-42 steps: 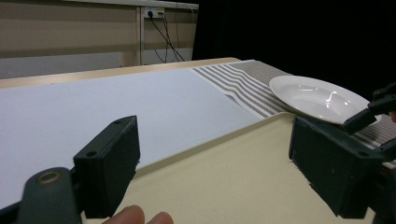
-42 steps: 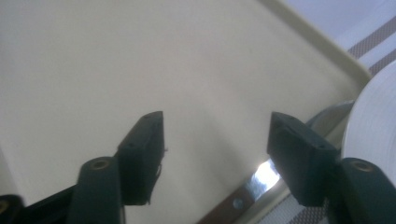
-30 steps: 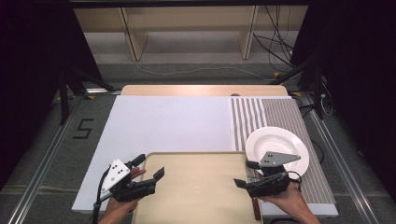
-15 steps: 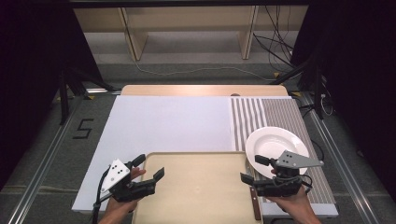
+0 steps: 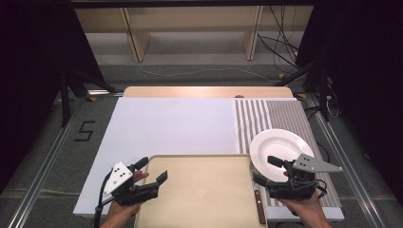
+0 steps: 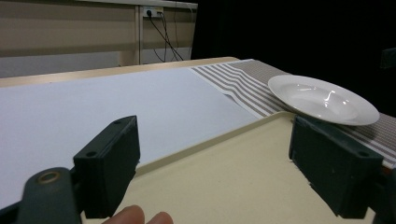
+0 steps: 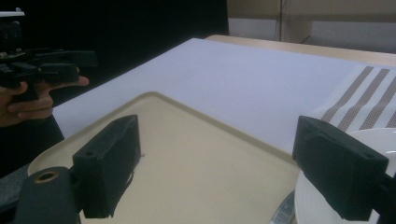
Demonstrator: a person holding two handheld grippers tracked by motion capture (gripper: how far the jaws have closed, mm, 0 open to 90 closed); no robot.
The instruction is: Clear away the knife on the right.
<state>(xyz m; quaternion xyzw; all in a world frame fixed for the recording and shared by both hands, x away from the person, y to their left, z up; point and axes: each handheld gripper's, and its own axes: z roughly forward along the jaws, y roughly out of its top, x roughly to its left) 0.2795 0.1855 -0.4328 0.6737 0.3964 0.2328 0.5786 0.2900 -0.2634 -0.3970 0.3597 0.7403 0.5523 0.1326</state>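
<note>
White table cover [image 5: 171,126], tray [image 5: 204,190] at the near edge. Left gripper [image 5: 151,172] and right gripper [image 5: 266,170] flank it, jaws apart and empty, likely staged; plate [image 5: 280,145] beside the right.

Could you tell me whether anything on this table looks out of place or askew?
Mostly tidy. The plate is intact and clean, but its near-left rim hangs over the tray edge rather than lying flat on the striped mat. A knife is wedged in the gap between tray and mat. No spills.
</note>
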